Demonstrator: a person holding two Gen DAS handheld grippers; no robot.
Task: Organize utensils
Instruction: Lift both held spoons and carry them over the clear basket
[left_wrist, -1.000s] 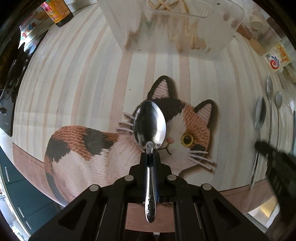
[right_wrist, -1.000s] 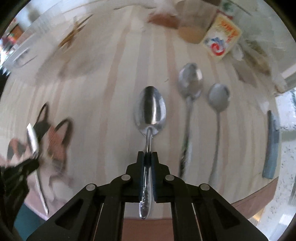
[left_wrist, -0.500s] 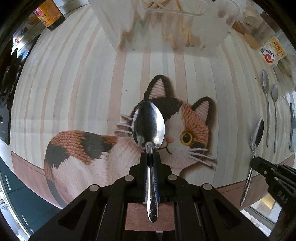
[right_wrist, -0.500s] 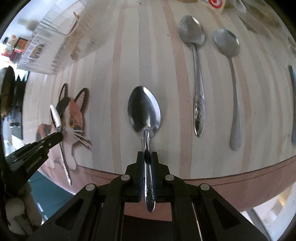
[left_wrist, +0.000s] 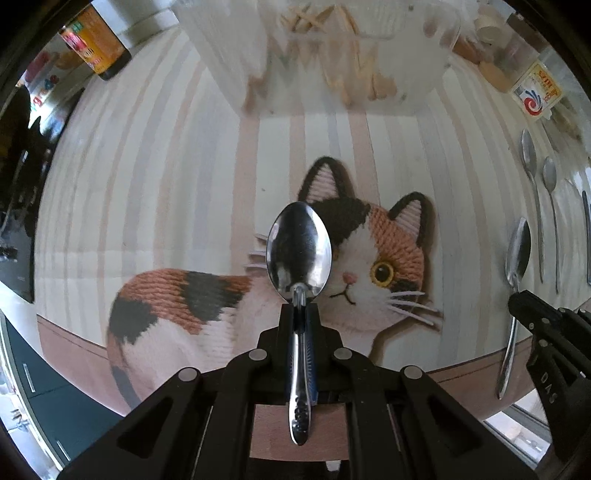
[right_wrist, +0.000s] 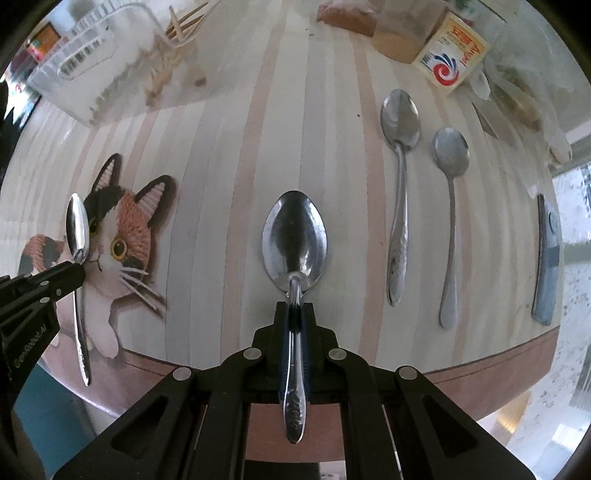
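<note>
My left gripper (left_wrist: 300, 308) is shut on a steel spoon (left_wrist: 299, 247), bowl pointing forward, held above the cat-shaped mat (left_wrist: 369, 258). My right gripper (right_wrist: 294, 306) is shut on a second steel spoon (right_wrist: 294, 236), held above the striped table near its front edge. Each gripper shows in the other's view: the right one (left_wrist: 517, 295) with its spoon at the far right, the left one (right_wrist: 79, 271) at the far left. Two more spoons (right_wrist: 400, 110) (right_wrist: 450, 147) lie side by side on the table right of my right gripper. A clear plastic bin (left_wrist: 332, 48) holding wooden utensils stands at the back.
A blue-grey knife-like tool (right_wrist: 546, 258) lies at the table's right edge. A packet with a red swirl logo (right_wrist: 452, 55) and other food items sit at the back right. A dark bottle with an orange label (left_wrist: 96, 44) stands at the back left.
My right gripper has carried its spoon left and back toward the table's front edge, then forward a little. My left gripper has barely moved and still holds its spoon over the cat mat.
</note>
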